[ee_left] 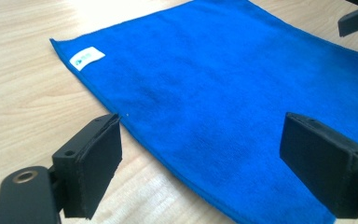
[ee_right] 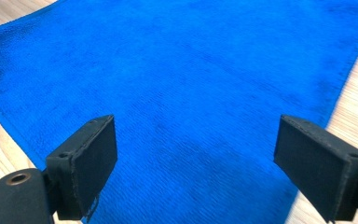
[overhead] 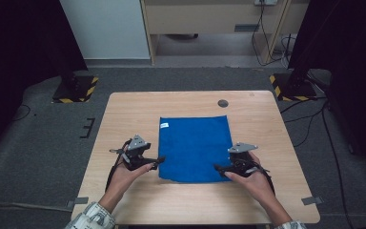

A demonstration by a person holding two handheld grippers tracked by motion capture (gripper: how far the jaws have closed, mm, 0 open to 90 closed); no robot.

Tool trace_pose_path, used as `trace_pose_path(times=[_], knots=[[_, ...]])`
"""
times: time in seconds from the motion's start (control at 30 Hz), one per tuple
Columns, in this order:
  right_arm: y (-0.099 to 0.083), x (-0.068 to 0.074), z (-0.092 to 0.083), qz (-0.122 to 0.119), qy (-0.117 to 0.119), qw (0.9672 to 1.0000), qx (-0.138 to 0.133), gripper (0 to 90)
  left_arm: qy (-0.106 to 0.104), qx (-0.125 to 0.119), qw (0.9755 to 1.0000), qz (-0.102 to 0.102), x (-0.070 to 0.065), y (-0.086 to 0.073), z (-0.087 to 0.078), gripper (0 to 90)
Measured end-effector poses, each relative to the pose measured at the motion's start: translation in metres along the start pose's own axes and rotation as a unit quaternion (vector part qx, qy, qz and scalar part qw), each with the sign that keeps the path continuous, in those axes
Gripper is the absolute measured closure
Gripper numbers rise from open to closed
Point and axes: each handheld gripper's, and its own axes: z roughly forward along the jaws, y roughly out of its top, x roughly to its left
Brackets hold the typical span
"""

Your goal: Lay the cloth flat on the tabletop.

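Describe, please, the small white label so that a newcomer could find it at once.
On the wooden table lies a flat blue cloth. The white label sits at its far left corner, the only pale patch on the blue.

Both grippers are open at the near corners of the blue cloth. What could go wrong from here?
The blue cloth lies flat against the table, so the left gripper or right gripper could scrape the wood and pinch nothing, or bunch the edge. If only one corner gets caught, a lift would likely drag the cloth askew. The white tag on the far left corner may end up hidden inside a fold.
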Motion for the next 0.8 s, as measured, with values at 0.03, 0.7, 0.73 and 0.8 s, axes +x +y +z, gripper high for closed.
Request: trace_pose_path(times=[0.03,0.7,0.73,0.8], knots=[[0.001,0.001,0.002,0.0,0.002,1.0,0.002,12.9,0.0,0.0,1.0,0.001,0.001,0.001,0.001,12.2],[0.024,0.03,0.024,-0.03,0.028,0.9991,0.006,13.6,-0.019,-0.02,0.9996,0.005,0.009,0.043,0.02,11.6],[0.026,0.031,0.025,-0.032,0.027,0.9991,0.002,13.7,-0.02,-0.019,0.9996,0.005,0.01,0.044,0.021,11.6],[0.031,0.036,0.027,-0.03,0.035,0.9989,-0.006,13.3,-0.021,-0.016,0.9996,0.006,0.012,0.047,0.022,11.5]])
